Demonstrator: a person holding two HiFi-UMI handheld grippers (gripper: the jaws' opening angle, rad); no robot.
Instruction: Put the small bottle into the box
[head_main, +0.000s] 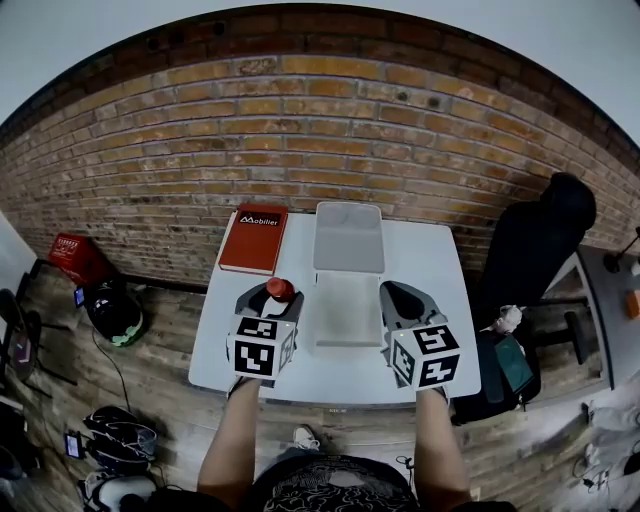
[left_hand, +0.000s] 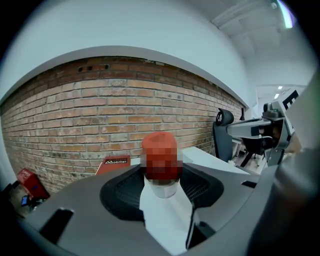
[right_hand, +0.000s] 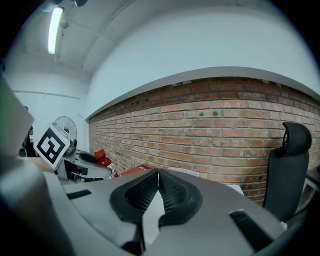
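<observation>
A small white bottle with a red cap (head_main: 280, 289) stands upright between the jaws of my left gripper (head_main: 272, 297), held above the white table (head_main: 440, 262) just left of the box. In the left gripper view the bottle (left_hand: 161, 172) fills the gap between the dark pads. The white open box (head_main: 346, 309) lies in the table's middle, its lid (head_main: 348, 237) raised behind it. My right gripper (head_main: 404, 300) hovers at the box's right side, jaws pressed together with nothing between them, and its view shows the gripper (right_hand: 156, 192) pointing at the brick wall.
A red book (head_main: 255, 238) lies at the table's far left corner, also visible as the red book (left_hand: 112, 163). A brick wall (head_main: 300, 130) stands behind the table. A black office chair (head_main: 535, 240) is at the right, bags and clutter on the floor at left.
</observation>
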